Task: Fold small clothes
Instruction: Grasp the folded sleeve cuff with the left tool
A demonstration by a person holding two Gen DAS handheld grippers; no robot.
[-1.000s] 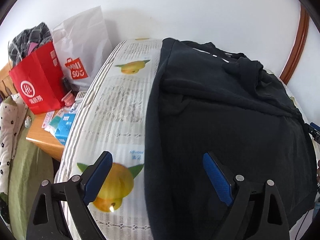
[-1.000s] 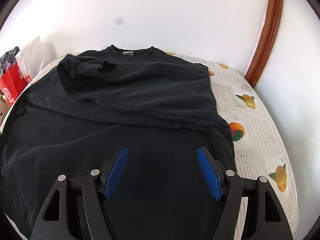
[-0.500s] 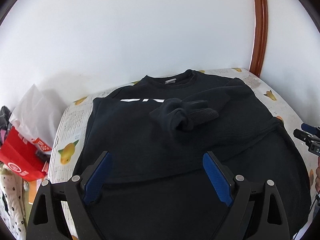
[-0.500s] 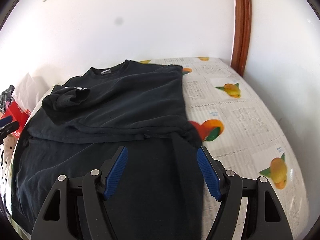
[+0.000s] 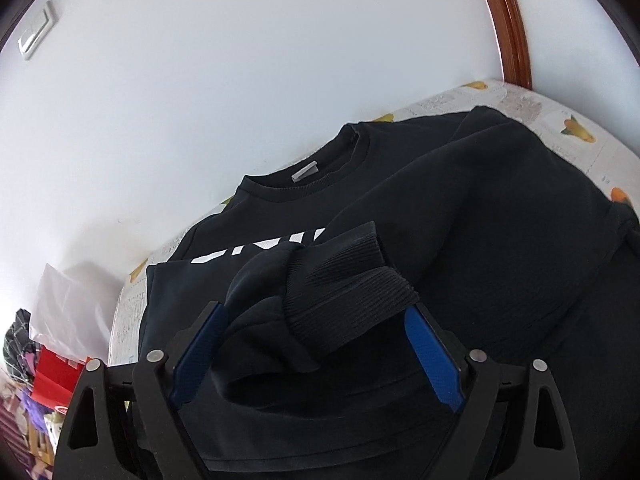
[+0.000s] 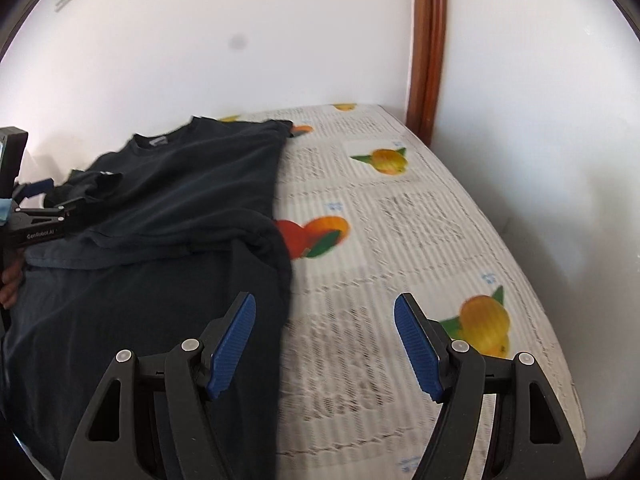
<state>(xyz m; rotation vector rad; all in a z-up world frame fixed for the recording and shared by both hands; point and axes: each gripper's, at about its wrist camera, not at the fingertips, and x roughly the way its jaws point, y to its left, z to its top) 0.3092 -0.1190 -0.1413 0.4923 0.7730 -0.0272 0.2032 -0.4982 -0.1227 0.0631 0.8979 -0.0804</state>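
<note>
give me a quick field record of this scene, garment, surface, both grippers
garment: black sweatshirt, lying on the bed, sleeve cuff bunched on the chest
surface: fruit-print bed cover
left gripper: jaws have just been closing, the cuff lies between them, not yet pinched
right gripper: jaws open, empty, over the sweatshirt's edge and the bed cover

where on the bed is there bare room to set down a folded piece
Free: the fruit-print sheet between the black sweatshirt and the white wall beside the wooden frame. Crowded: the sweatshirt side, with the left gripper at its cuff.
</note>
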